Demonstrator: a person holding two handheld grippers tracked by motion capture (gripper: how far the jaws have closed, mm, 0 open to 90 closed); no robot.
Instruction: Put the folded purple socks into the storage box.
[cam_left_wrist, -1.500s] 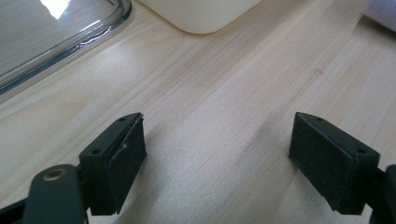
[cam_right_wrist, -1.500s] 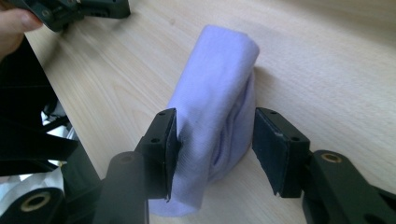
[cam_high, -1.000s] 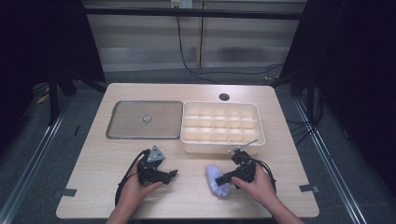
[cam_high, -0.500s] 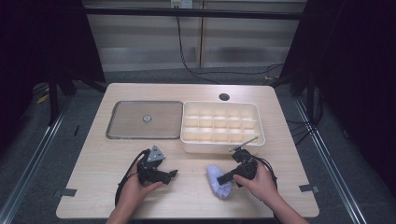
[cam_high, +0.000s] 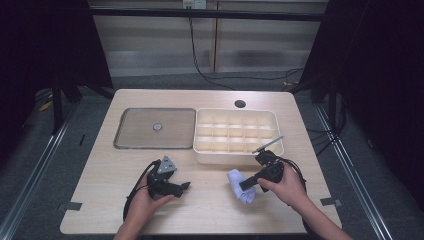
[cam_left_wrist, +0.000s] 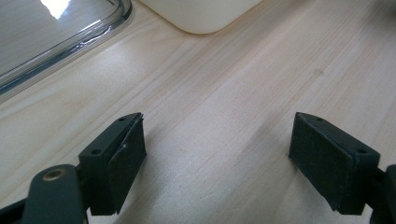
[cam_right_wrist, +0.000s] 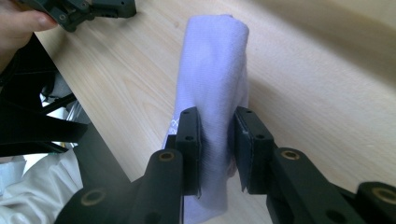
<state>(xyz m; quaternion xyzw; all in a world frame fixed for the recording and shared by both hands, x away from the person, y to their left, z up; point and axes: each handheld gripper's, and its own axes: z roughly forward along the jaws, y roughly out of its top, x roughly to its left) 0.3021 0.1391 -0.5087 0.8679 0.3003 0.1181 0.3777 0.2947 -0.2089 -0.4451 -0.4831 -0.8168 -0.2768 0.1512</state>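
While the right claw (cam_right_wrist: 217, 140) was clamped on a rolled lilac cloth (cam_right_wrist: 215, 79), its jaws having just closed in on the fabric, the pads pressed both sides of the roll approx. at its lower half. In the high view the cloth (cam_high: 241, 186) sat at the near-right part of the table (cam_high: 210, 210), just in front of the white compartment tray (cam_high: 235, 136), w/ the right claw (cam_high: 246, 183) reaching in from the right and the person's hand behind it. The right gripper view showed the cloth's far end over the wood; whether it touched the table I couldn't tell.

The left claw (cam_left_wrist: 217, 158) stood wide open, nothing btw. its jaws, bare wood under them. High view put the left claw (cam_high: 184, 187) at the near-left of the table, well apart from the cloth, jaws pointing right. A clear flat lid (cam_high: 155, 128) lay left of the tray, touching or just beside it; its rim (cam_left_wrist: 70, 44) showed at the top left of the left gripper view, next to a tray corner (cam_left_wrist: 201, 16).
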